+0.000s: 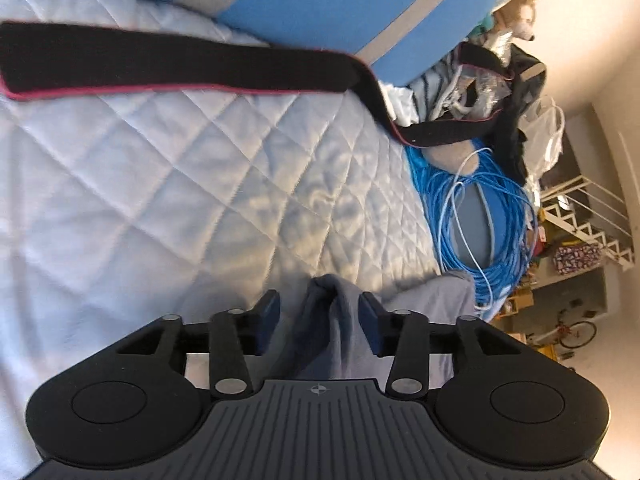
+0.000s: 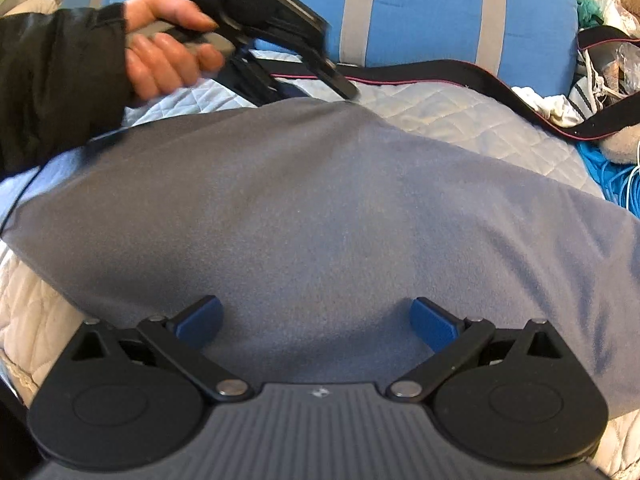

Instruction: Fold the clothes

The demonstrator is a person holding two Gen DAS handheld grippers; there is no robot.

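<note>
1. The task's thing, a soft grey-blue fleece garment (image 2: pixel 320 208), lies spread across the white quilted bedcover (image 1: pixel 160 184), its far edge near the blue cushion with grey stripes (image 2: pixel 420 12).
2. The left gripper (image 1: pixel 320 316) has its blue pads partly apart. A bunched ridge of the fleece stands between them, against or very near the right pad and clear of the left one, so the cloth looks released, not pinched.
3. The right gripper (image 2: pixel 316 320) hangs over the near part of the garment with its fingers spread as wide as they go; nothing is clamped between them.
4. In the right wrist view, a person's hand (image 2: pixel 168 52) in a black sleeve holds the left tool at the garment's far edge.
5. Judged from this, the step in hand is laying down a fold and letting go. To do it well, lift the left tool straight off so the ridge is not dragged, then smooth it flat.
6. For the next fold, both tools should pinch matching corners of one edge; fleece is thick and springy, so take a shallow bite of a single layer.
7. A black strap with pink piping (image 1: pixel 172 60) crosses the bed beyond; keep the fold clear of it.
8. No container proper shows. Off the bed's edge lie a coil of blue cable (image 1: pixel 480 216) and a clutter of bags, contents too small to tell.
</note>
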